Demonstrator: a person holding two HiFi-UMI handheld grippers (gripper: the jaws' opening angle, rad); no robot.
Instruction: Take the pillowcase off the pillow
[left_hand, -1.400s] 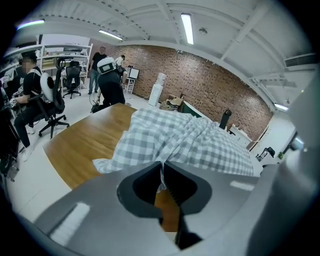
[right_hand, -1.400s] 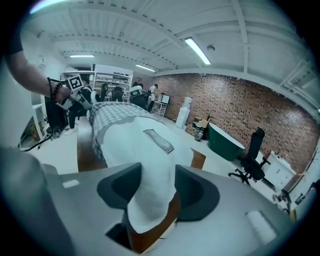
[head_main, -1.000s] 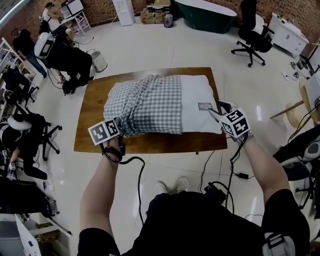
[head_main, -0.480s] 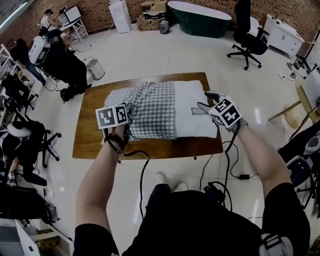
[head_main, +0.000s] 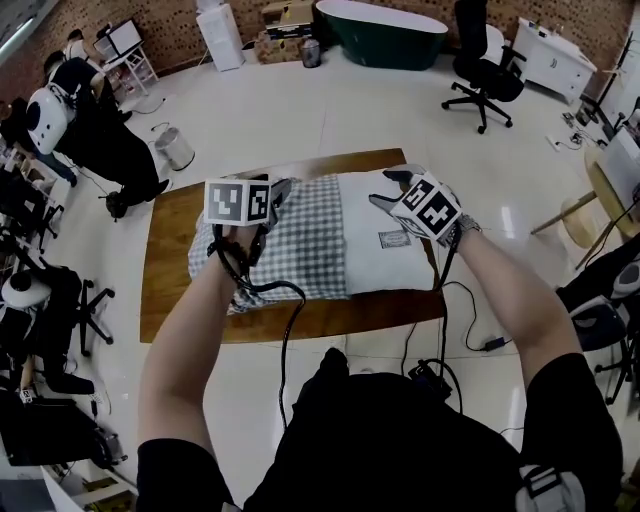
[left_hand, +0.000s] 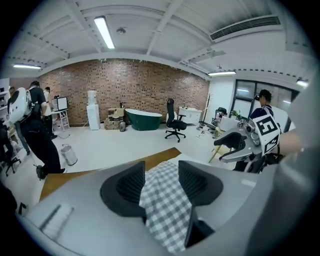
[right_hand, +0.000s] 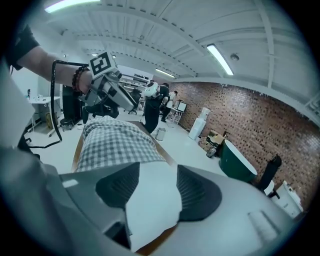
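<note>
A white pillow (head_main: 390, 255) lies on the wooden table (head_main: 168, 255), its left part inside a grey-checked pillowcase (head_main: 305, 245). My left gripper (head_main: 280, 190) hovers over the pillowcase's far edge. Its jaws have just been opening; in the left gripper view (left_hand: 162, 172) checked cloth (left_hand: 167, 205) shows in the gap and the pads stand off it. My right gripper (head_main: 385, 190) hangs over the bare pillow's far part. Its jaws have also just been opening, and white pillow (right_hand: 150, 200) fills the gap without being pinched. Each gripper shows in the other's view: right gripper (left_hand: 240, 145), left gripper (right_hand: 112, 92).
A black cable (head_main: 285, 320) loops from the left gripper across the table's near edge. On the floor beyond stand a metal bin (head_main: 174, 148), an office chair (head_main: 480, 65) and a green bathtub (head_main: 385, 30). People (head_main: 70, 105) are at desks far left.
The left gripper left the pillowcase's near left corner and rose to its far edge. The right gripper rose from the pillow's right end to above it. The checked cloth's near left corner now lies flatter.
</note>
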